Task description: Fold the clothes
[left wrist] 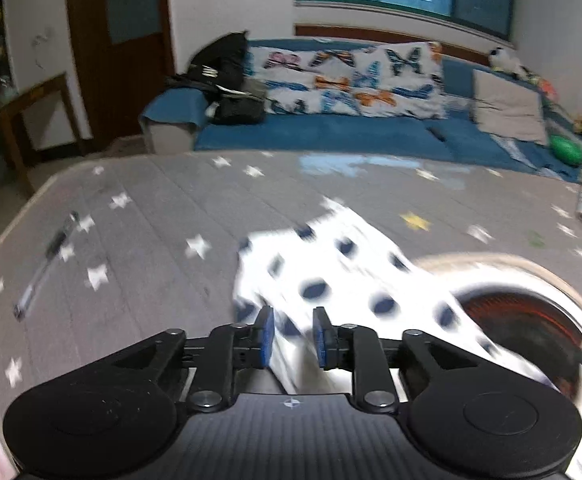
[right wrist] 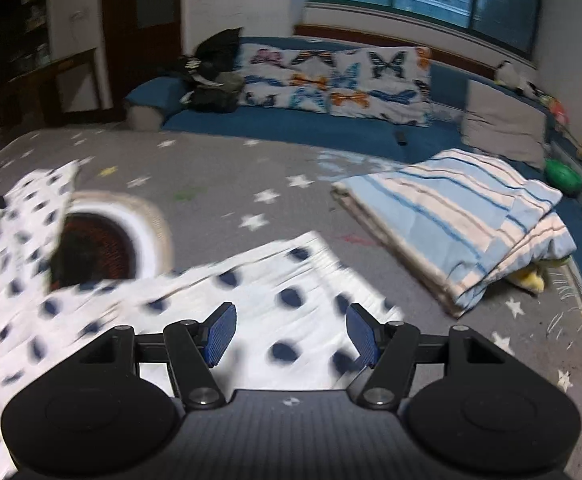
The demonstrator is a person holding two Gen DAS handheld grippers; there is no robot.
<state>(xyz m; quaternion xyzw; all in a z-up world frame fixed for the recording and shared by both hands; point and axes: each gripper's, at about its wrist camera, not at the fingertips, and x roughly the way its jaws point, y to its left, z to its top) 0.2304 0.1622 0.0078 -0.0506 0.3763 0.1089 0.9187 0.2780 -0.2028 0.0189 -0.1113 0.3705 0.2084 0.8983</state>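
A white garment with dark blue dots [left wrist: 331,276] lies blurred on the grey star-printed surface [left wrist: 151,208]. My left gripper [left wrist: 293,316] hovers at its near edge, open by a narrow gap. A fold of the cloth runs between the blue pads [left wrist: 266,340], which do not clearly press on it. In the right wrist view the same garment [right wrist: 275,296] spreads under my right gripper [right wrist: 291,314], which is open wide above the cloth and holds nothing. Part of the garment drapes over a round object at the left.
A round object with a pale rim and dark red inside [left wrist: 523,316] [right wrist: 103,240] sits beside the garment. A folded striped blanket [right wrist: 463,232] lies at the right, and a pen [left wrist: 47,264] at the left. A blue sofa [left wrist: 331,132] with a butterfly pillow stands behind.
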